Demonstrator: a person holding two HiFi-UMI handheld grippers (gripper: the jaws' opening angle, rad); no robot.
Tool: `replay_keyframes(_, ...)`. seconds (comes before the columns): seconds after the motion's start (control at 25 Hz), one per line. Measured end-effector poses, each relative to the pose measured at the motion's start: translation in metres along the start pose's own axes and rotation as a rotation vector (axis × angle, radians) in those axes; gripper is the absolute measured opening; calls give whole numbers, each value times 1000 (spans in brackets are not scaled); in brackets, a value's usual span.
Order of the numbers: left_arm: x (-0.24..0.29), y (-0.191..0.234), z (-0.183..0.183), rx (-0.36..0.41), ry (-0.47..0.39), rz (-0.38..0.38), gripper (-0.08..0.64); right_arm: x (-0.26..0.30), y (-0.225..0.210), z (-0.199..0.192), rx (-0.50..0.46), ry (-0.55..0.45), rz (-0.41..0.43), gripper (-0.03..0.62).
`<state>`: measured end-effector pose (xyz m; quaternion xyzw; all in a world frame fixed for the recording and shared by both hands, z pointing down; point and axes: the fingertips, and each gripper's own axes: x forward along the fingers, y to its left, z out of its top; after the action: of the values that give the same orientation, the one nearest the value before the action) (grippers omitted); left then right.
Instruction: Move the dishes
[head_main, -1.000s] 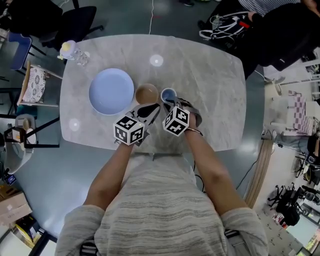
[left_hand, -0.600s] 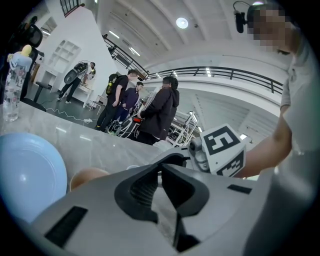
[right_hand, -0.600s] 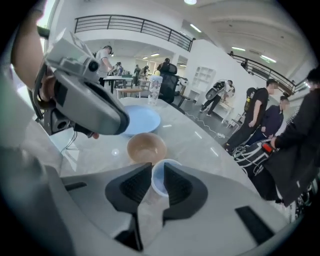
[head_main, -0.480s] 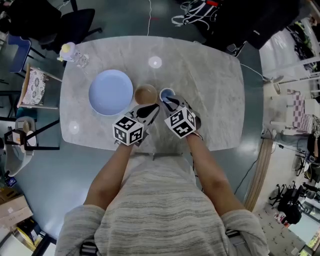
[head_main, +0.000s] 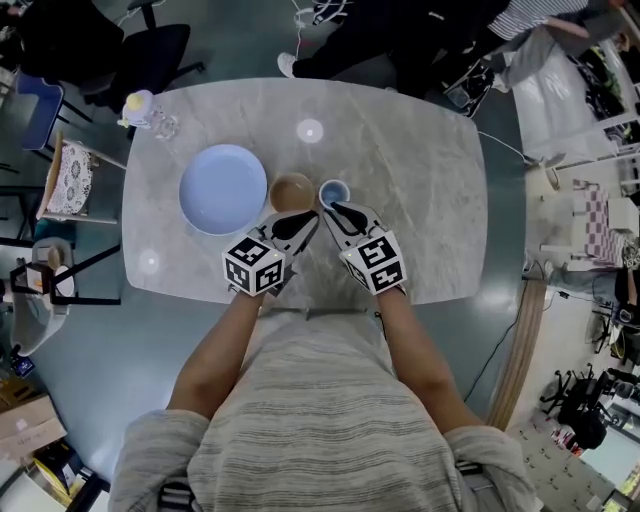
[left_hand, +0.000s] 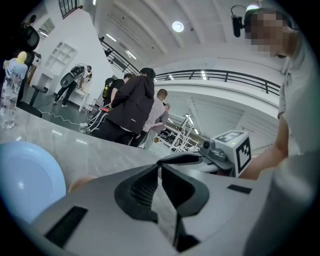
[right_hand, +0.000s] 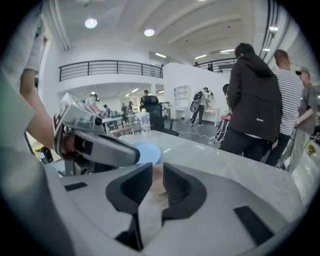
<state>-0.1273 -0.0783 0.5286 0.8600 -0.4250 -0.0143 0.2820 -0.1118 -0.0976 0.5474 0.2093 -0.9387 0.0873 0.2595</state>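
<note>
On the marble table (head_main: 420, 170) a light blue plate (head_main: 223, 188), a brown bowl (head_main: 292, 190) and a small blue cup (head_main: 334, 192) stand in a row. My left gripper (head_main: 312, 216) sits just below the bowl, its jaws shut with nothing between them (left_hand: 160, 167). My right gripper (head_main: 328, 208) hangs just below the cup, apart from it. Its jaws (right_hand: 157, 172) have just been closing a little but stand open with nothing in the gap; the bowl (right_hand: 159, 184) shows beyond it. The plate (right_hand: 145, 151) and the left gripper (right_hand: 95, 147) also appear in the right gripper view.
A clear bottle with a yellow cap (head_main: 145, 108) stands at the table's far left corner. Chairs (head_main: 150, 45) and a small side table (head_main: 68, 170) stand left of the table. Several people (right_hand: 255, 110) stand beyond the far edge. The near table edge lies under my hands.
My right gripper has lifted away from the blue cup and rolled; its marker cube has shifted right and toward me. The cup stays on the table. The left gripper has kept still.
</note>
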Motion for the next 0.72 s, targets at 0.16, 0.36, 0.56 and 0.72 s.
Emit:
replay_keyframes(0.16, -9, -8, 8, 11, -18, -33, 37, -14, 18, 17, 100, -107, 67, 63)
replay_keyframes(0.36, -32, -22, 15, 34, -34, -68, 37, -31, 46, 28, 99, -155, 161, 37)
replay_keyframes(0.56, -57, -36, 19, 55, -52, -89, 32, -51, 61, 38, 113, -213, 211, 27)
replay_keyframes(0.72, -68, -41, 25, 54, -71, -98, 31, -63, 69, 41, 101, -238, 225, 25)
